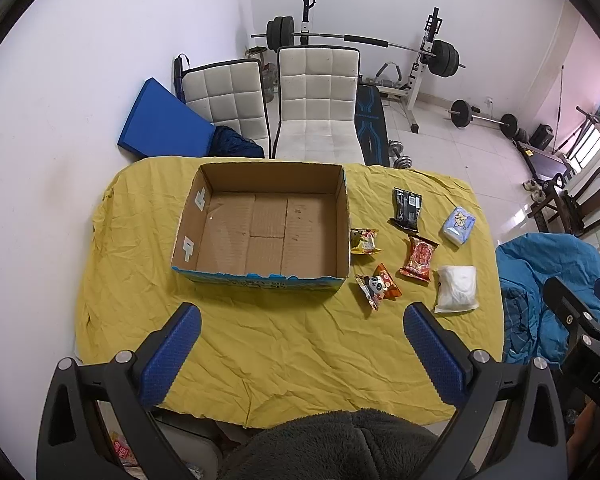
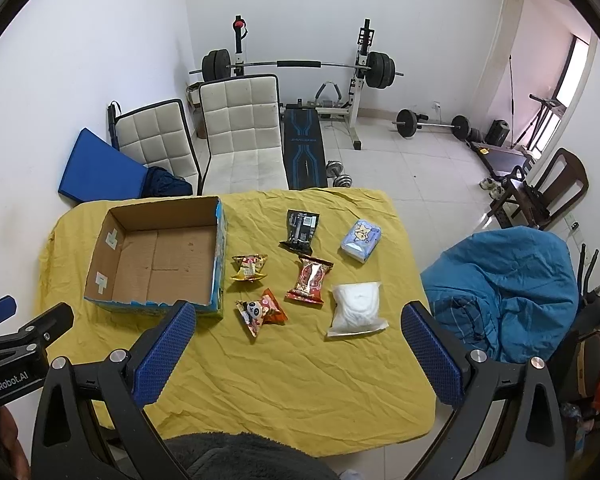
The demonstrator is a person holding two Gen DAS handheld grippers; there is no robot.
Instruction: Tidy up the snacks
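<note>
We held both tongs above the near edge of the tabletop [image 1: 260, 352], which was draped in a wrinkled yellow cloth. The left tongs [image 1: 302, 350] were spread wide and held nothing; the right tongs [image 2: 298, 350] were spread just as wide and also empty. Each pair had blue textured pads [image 2: 164, 350].

Ahead of the left tongs sat an open cardboard box [image 1: 260, 220], its floor bare, its blue-printed front wall facing us. From the right tongs the box [image 2: 156, 256] lay ahead and to the left.

The snacks lay on the cloth ahead of the right tongs, all outside the box and apart from one another. Nearest were the panda packet [image 2: 260, 312], between the fingers' line of sight, and the white pouch [image 2: 356, 308] to its right. Just beyond those we saw the red packet [image 2: 309, 280] in the middle and the yellow packet [image 2: 249, 268] close beside the box's right wall. Farther still lay the black packet [image 2: 301, 230] and, to the right of it, the pale blue pack [image 2: 361, 239] near the far right side of the cloth.

Beyond the tabletop stood two white padded chairs [image 2: 240, 128], and behind them a barbell rack [image 2: 296, 65] against the wall.
</note>
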